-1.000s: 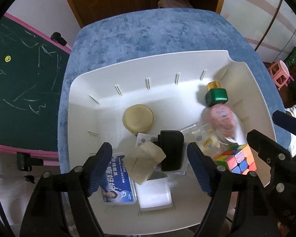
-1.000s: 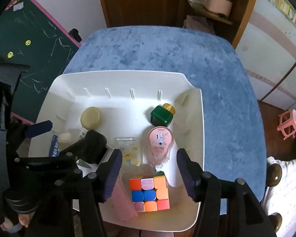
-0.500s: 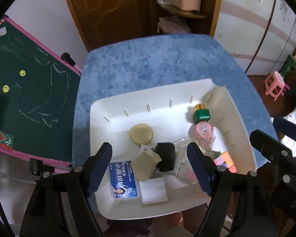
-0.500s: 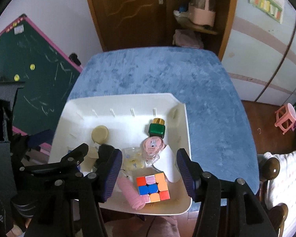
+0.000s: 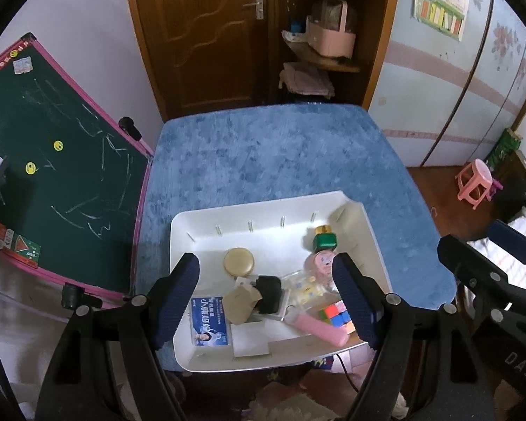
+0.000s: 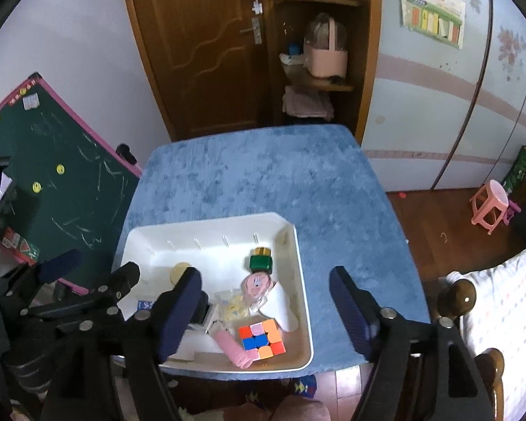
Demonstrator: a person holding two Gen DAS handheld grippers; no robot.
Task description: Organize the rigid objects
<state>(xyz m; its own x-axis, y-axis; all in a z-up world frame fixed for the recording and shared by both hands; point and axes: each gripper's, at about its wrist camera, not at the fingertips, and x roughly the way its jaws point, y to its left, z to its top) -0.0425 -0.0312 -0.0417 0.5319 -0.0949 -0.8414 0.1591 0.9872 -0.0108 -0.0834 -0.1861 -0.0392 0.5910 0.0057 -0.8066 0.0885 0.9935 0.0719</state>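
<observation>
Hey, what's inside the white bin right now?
The white bin holds a colour cube, pink roll, green-capped bottle, round tan tin, blue card and black block. Anything beneath them is covered.

Blue table [image 5: 280,154] beyond white bin [image 5: 263,210] lies bare — chalkboard [image 5: 52,161] flanks left.

The counter [image 5: 273,154] is covered in blue plush fabric with rounded corners. One item lies directly on it: a white tray [image 5: 207,217], set at the near edge and towards the left side. The remaining blue surface behind and to the right of the tray carries nothing else.
</observation>
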